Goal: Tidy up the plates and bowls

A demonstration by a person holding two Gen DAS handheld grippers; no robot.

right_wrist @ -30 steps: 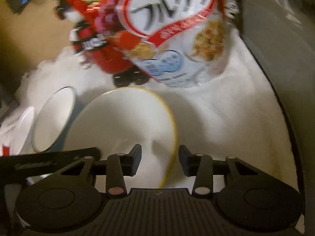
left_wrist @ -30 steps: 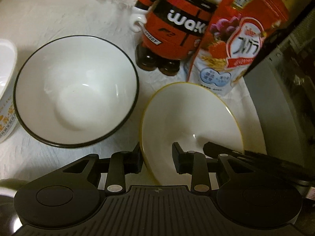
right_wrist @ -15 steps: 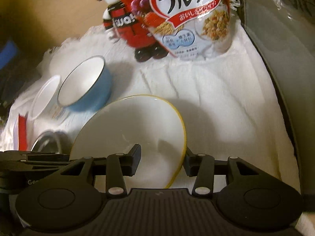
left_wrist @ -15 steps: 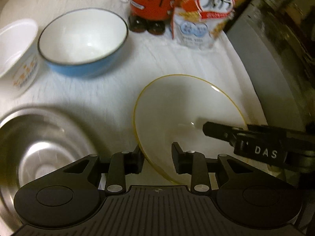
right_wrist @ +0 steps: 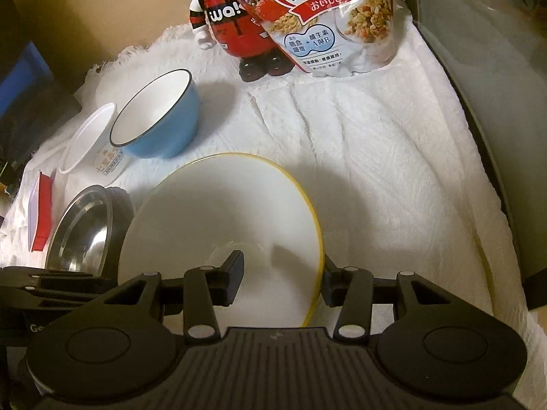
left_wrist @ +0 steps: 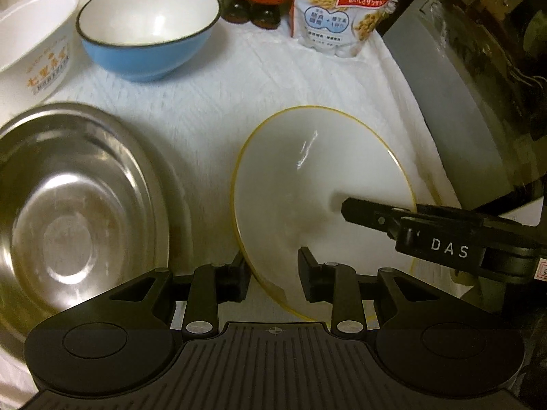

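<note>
A white bowl with a yellow rim [left_wrist: 318,184] [right_wrist: 222,218] is held tilted above the white cloth by both grippers. My left gripper [left_wrist: 273,273] is shut on its near left rim. My right gripper [right_wrist: 283,280] is shut on its right rim and also shows in the left wrist view [left_wrist: 427,232]. A steel bowl [left_wrist: 68,212] [right_wrist: 82,229] sits to the left. A blue bowl [left_wrist: 147,27] [right_wrist: 157,116] and a white printed bowl [left_wrist: 34,41] [right_wrist: 92,143] stand behind it.
A cereal bag [right_wrist: 331,17] and a red toy figure [right_wrist: 232,24] stand at the back. A grey appliance [left_wrist: 461,85] lines the right side. A red and white item [right_wrist: 41,212] lies far left on the white cloth [right_wrist: 376,157].
Both grippers have carried the yellow-rimmed bowl back toward me, away from the cereal bag. The steel bowl has come into view on the left.
</note>
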